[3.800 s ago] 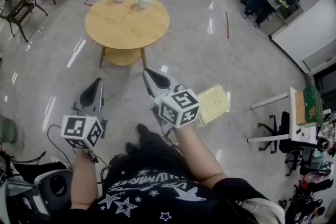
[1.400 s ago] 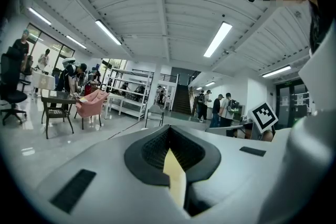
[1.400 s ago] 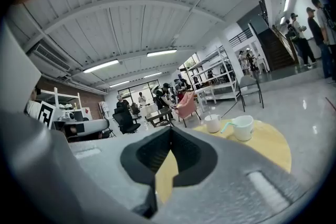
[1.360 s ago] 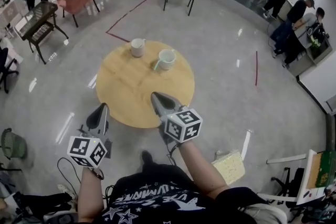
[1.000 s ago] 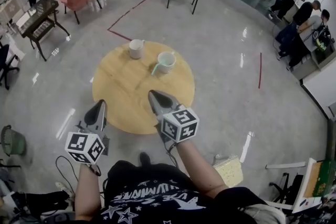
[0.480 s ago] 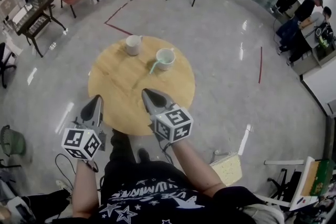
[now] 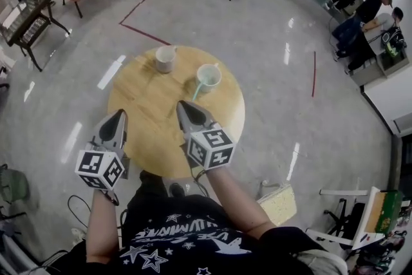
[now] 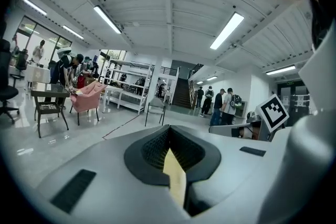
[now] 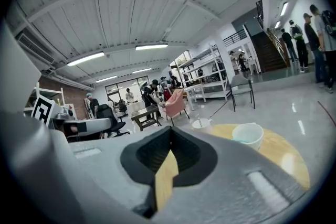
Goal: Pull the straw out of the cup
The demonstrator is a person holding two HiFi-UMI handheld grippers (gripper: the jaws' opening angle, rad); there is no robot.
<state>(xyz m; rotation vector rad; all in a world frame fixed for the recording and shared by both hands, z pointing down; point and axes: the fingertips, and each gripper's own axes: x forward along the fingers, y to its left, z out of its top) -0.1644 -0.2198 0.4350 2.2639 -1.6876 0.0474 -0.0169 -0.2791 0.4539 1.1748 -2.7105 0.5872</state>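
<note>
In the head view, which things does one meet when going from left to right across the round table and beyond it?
The left hand-held gripper → white mug → pale green cup holding the straw → red floor line.

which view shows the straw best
The head view: the straw leans out of the cup toward the person. The right gripper view shows the cup side-on, the straw barely discernible. The left gripper view shows neither.
</note>
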